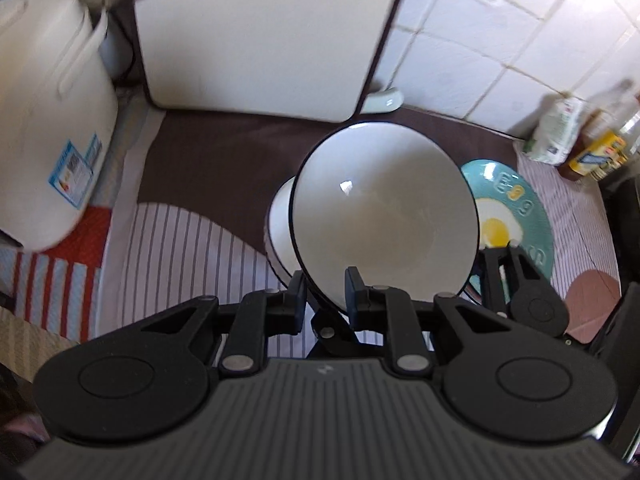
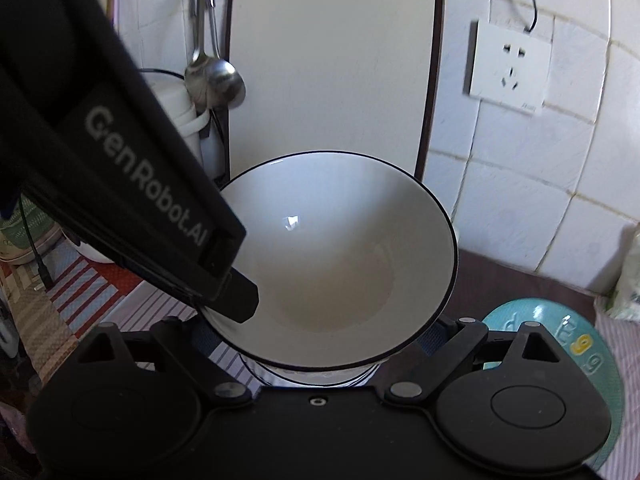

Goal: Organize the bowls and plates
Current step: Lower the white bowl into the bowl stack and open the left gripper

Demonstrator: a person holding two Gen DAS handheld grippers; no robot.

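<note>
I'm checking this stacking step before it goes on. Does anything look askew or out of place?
Yes: the top bowl is tilted steeply, pinched at its rim by the left tongs, above a second bowl. The right tongs reach under its near edge. Nothing looks spilled or chipped. The egg plate lies flat beside them.

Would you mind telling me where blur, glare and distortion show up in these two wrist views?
Left wrist view: the white container and upper left corner smear with motion blur, sunlight washes out the wall tiles at upper right, and a small highlight sits in the white bowl. Right wrist view: sharper, but fisheye bends the tile lines beside the wall socket.
</note>
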